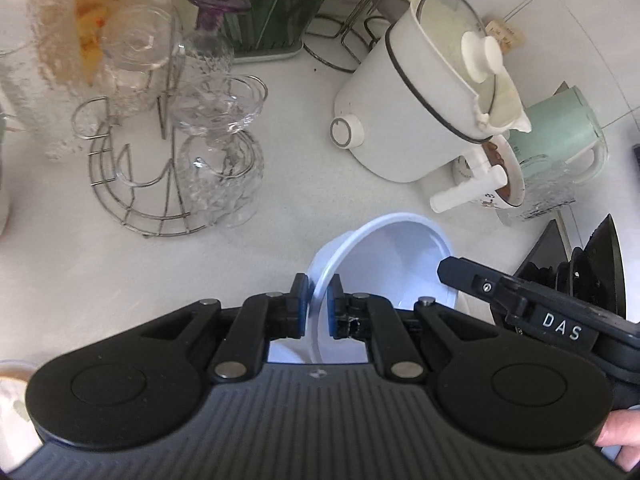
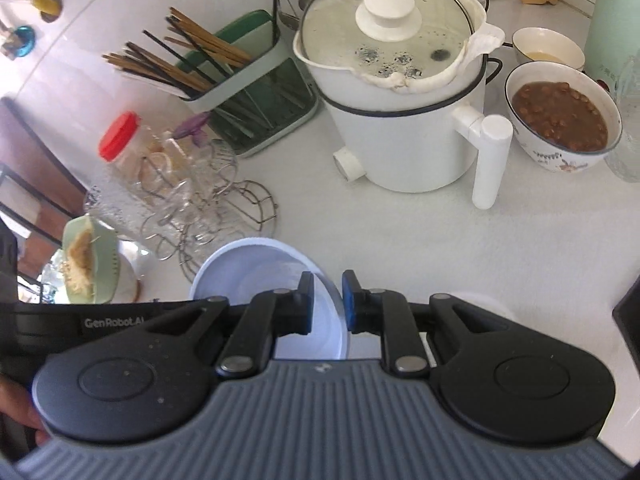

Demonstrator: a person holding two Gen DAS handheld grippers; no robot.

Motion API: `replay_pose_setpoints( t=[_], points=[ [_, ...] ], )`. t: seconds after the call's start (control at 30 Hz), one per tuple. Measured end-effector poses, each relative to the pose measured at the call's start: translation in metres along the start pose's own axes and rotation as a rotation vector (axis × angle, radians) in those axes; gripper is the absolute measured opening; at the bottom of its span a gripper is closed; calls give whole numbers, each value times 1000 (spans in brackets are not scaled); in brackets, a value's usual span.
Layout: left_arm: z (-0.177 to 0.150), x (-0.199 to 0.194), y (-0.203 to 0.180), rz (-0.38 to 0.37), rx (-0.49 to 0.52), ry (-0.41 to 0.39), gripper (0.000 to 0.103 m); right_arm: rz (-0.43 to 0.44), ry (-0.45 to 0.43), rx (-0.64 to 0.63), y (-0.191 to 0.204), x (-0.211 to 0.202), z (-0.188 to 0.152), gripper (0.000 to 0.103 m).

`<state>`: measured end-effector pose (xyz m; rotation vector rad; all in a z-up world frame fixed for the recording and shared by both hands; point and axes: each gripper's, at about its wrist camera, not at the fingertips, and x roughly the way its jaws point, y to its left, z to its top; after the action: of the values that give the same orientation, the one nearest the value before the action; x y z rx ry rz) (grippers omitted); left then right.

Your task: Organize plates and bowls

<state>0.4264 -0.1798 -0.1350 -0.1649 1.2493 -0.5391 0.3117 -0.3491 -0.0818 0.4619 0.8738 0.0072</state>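
Together, two tools — left tool point(image 1: 318, 300), right tool point(image 2: 327, 298) — one white bowl point(image 1: 396, 256).

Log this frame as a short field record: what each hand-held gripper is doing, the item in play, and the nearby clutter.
left hand-held gripper: closed on the rim of the white bowl
right hand-held gripper: pads straddle the opposite rim of the same bowl; contact unclear
bowl state: tilted, empty
surface: white countertop
behind bowl: white electric pot with lid on
left of bowl: wire rack holding glasses
other dishes: bowl of brown food right of pot
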Motion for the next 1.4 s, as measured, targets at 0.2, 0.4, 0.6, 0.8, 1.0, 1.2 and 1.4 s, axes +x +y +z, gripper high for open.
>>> replay_pose_setpoints(
  t=[0.2, 0.4, 0.6, 0.8, 1.0, 1.2, 1.4],
  points=[
    [-23, -27, 7, 17, -1, -37, 11, 22, -3, 6, 14, -13, -22, 19],
    [-43, -53, 15, 48, -8, -72, 11, 46, 6, -40, 33, -21, -42, 19],
    [-61, -70, 27, 71, -40, -114, 13, 69, 37, -73, 47, -18, -51, 19],
    [-75, -67, 40, 101, -70, -103, 14, 80, 93, -80, 53, -3, -63, 19],
    [-81, -50, 54, 130, -76, -86, 14, 66, 127, -104, 58, 14, -75, 19],
    [-84, -35, 64, 133, -85, -56, 14, 47, 148, -91, 57, 28, -82, 19],
    [-87, -31, 64, 139, -74, -40, 14, 38, 138, -87, 56, 31, -86, 19]
  ],
)
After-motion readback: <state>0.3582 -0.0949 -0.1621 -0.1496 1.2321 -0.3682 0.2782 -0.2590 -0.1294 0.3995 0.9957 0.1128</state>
